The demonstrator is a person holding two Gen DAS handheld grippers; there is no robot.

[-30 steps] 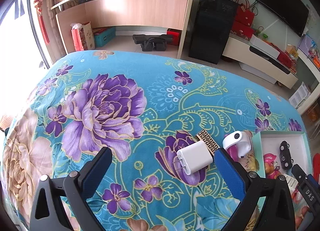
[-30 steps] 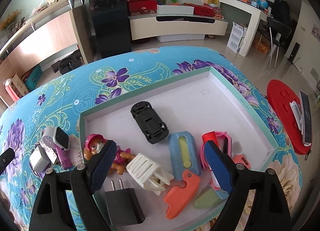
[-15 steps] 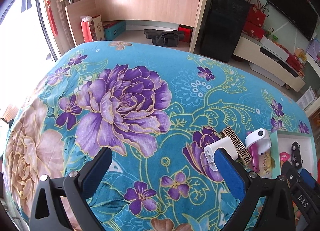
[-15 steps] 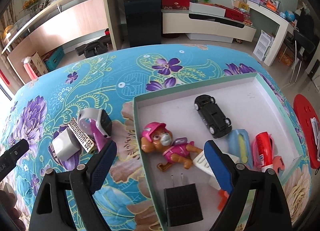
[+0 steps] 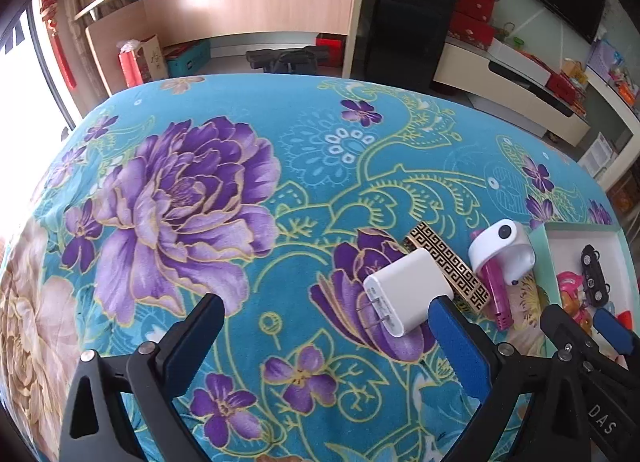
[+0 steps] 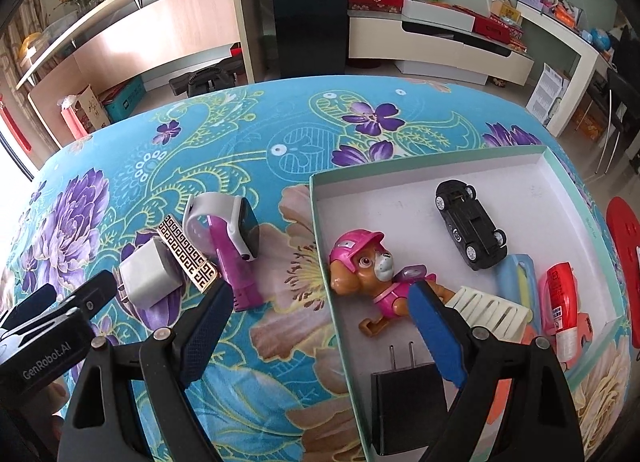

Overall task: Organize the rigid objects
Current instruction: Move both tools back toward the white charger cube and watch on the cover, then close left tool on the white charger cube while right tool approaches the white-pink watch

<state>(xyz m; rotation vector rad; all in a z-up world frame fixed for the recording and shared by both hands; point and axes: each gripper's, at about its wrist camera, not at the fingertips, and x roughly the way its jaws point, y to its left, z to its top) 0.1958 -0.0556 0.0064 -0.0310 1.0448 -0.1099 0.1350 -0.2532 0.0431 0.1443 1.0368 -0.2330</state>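
My left gripper is open low over the flowered cloth. A white charger lies just inside its right finger, untouched. Beside the charger lie a gold-and-black patterned bar, a white smartwatch and a purple comb. My right gripper is open and empty, straddling the left rim of the shallow white box. In the box are a pink pup toy, a black toy car, a black charger and a white ribbed piece. The right wrist view also shows the white charger, bar and watch.
More small items crowd the box's near right corner: a blue case, a red tube and orange pieces. The left gripper shows at the left edge of the right wrist view. A red stool stands past the table's right edge.
My right gripper has swung left, from over the middle of the box to its left rim. My left gripper has dropped closer to the white charger. Both stayed open.
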